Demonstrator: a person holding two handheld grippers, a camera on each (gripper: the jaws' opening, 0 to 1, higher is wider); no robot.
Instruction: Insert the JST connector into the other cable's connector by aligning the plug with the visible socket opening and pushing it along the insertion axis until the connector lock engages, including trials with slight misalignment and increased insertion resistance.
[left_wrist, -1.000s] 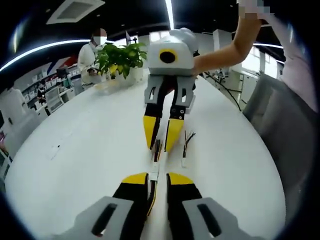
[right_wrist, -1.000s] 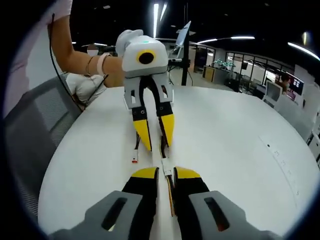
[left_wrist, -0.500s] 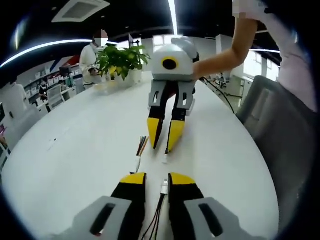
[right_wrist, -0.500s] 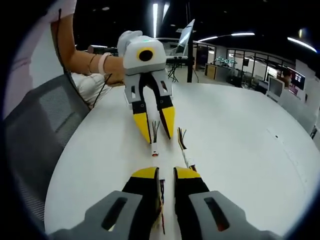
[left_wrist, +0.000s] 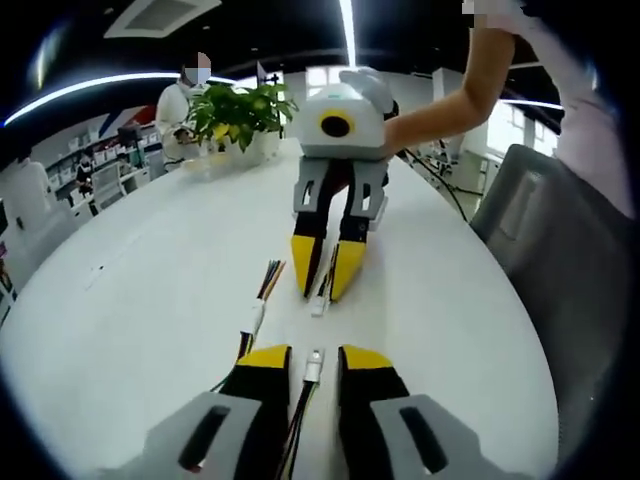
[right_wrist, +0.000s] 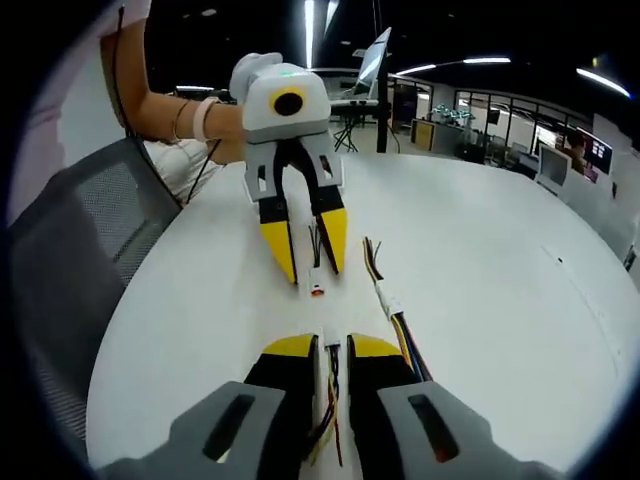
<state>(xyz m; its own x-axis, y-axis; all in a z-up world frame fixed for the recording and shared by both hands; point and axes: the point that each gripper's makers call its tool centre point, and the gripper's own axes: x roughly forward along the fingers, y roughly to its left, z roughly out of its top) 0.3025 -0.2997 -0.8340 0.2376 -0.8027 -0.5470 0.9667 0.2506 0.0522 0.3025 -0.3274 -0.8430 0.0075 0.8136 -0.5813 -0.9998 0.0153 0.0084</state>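
Left gripper (left_wrist: 313, 366) pinches its plug (left_wrist: 314, 364); right gripper (right_wrist: 331, 349) pinches its socket (right_wrist: 331, 351). Facing but apart; skewed ends risk jamming.

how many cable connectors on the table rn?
3. One white connector sits between the left tongs, one connector at the right tongs, and a spare cable's connector lies loose beside them. More may be hidden.

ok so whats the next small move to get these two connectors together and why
Probably ease the left gripper forward along the line of its plug, trimming sideways first. The right gripper holds its own white connector between its jaws, and the left gripper view shows the two connector ends facing each other with a gap of bare table between, roughly but not exactly in line.
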